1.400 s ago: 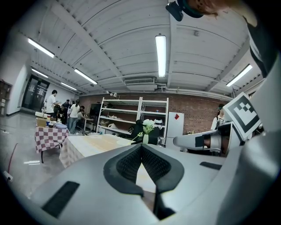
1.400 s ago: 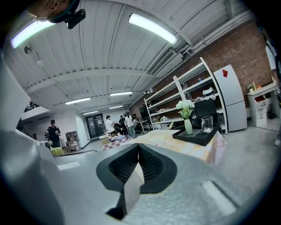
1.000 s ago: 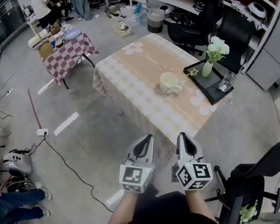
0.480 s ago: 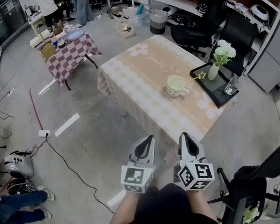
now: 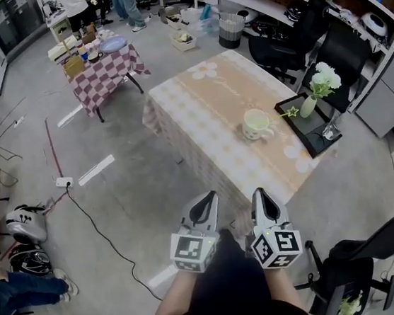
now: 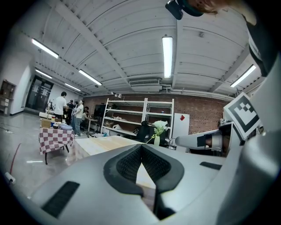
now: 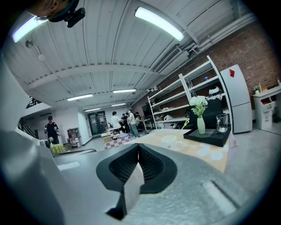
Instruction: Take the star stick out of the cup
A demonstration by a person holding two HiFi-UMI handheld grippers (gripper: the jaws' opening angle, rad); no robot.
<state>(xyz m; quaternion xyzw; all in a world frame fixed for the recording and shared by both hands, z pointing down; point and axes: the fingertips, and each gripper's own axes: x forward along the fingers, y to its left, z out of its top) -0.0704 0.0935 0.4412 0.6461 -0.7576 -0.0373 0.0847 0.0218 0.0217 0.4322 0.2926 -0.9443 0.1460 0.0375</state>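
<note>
The thin stick topped with a small yellow star [image 5: 292, 112] is far ahead of you, at the far right side of the tabletop. Its star shows just right of the cream ceramic cup with a side handle [image 5: 256, 124], and the shaft slants back toward the cup's mouth. It is too small here to make out its foot inside.

Expect the stick to be very light, thin and a little springy. It will probably swivel or slip if you pinch it at the very tip. Take it on the bare shaft a little below the star, where it stands clear of the rim, and draw it out along its own slant so the cup doesn't tip or slide.

Just beside the star is a small white vase of white flowers [image 5: 310, 106]. It stands on a flat black rectangular tray [image 5: 305, 135], with a clear drinking glass [image 5: 331, 129] toward the tray's near end. These crowd that side, so come in from the cup's open side.

Everything rests on the tabletop, which is under a beige flower-print cloth [image 5: 211, 101].

Your left claw [image 5: 205, 196] and right claw [image 5: 256, 191] hang side by side over the grey concrete floor [image 5: 130, 197], well apart from the tabletop. Both have their pads pressed together with nothing between them, so you will need to spread one before reaching in.
</note>
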